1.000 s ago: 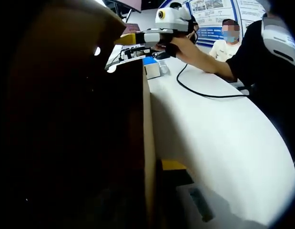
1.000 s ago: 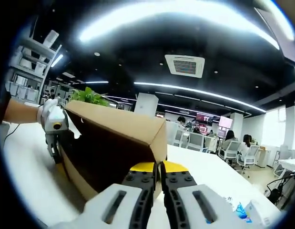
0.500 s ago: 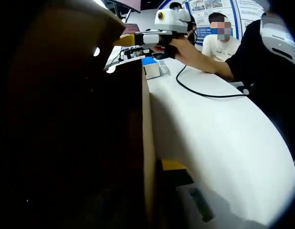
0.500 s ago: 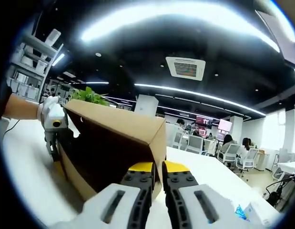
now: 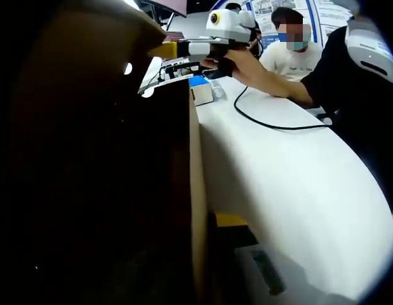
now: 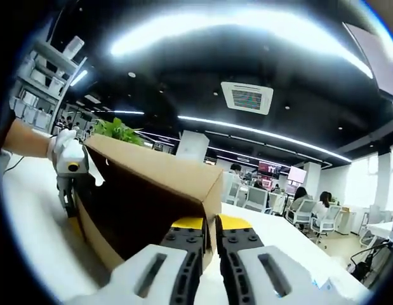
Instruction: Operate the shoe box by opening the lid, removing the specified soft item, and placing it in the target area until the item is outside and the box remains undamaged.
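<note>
The brown cardboard shoe box stands on the white table, its lid raised. My right gripper, white with yellow tips, is shut on the lid's free edge. In the right gripper view its jaws pinch the lid near a corner, above the dark box inside. My left gripper sits astride the box's side wall, one yellow-tipped jaw outside and the other hidden in the dark inside. A gloved hand holds that left gripper at the box's far end. What is in the box is too dark to see.
A black cable trails over the table from the right hand. A small blue and white carton lies past the box. The person's dark sleeve fills the right side. Shelves, a plant and office chairs stand beyond.
The right gripper, still clamped on the lid's edge, has drifted slightly left and up in the left gripper view. The box and the left gripper have stayed put.
</note>
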